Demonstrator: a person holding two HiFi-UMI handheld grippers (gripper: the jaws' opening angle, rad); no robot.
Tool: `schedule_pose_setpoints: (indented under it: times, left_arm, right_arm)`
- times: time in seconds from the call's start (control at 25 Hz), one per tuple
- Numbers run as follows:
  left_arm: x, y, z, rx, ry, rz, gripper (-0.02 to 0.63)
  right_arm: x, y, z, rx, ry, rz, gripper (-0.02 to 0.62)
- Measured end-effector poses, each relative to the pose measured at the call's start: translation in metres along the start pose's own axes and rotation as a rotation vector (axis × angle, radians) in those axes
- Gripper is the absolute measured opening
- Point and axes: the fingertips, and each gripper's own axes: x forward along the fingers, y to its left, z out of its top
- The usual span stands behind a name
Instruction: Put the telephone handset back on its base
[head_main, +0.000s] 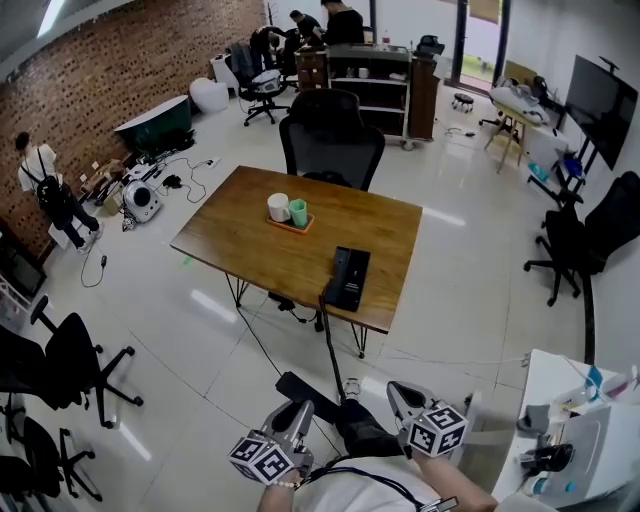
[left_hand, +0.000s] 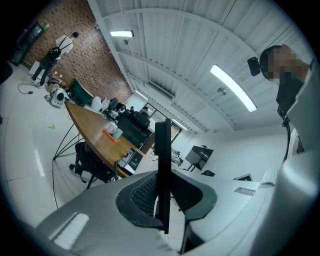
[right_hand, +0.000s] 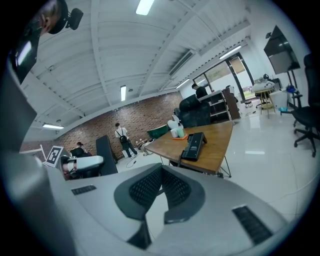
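At bottom frame the left claw (head_main: 299, 410) pinches a thin dark strip (left_hand: 162, 150); the right claw (head_main: 396, 391) is closed, empty. Higher, mid-frame, the phone (head_main: 356, 282) lies near the table's (head_main: 250, 240) front edge. It is probably light, stiff, slick plastic, its handset (head_main: 340, 274) best gripped across the narrow middle.

Held low, side by side — left tongs (head_main: 302, 409) clamp a thin black bar (left_hand: 162, 165), right tongs (head_main: 396, 390) closed.
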Motion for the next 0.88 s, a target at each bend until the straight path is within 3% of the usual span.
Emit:
schedule_pose_setpoints:
  times: [0.44,0.88]
  left_arm:
    - [0.074,0.044,0.031,0.028,0.087,-0.026,0.069]
    - [0.176,0.110,0.047,0.075,0.331,-0.110,0.069]
  right_arm:
    - [0.073,-0.025,0.035,0.027,-0.004,0.004,0.002]
    - [0.136,-0.073,0.081,0.061,0.011,-0.026,0.002]
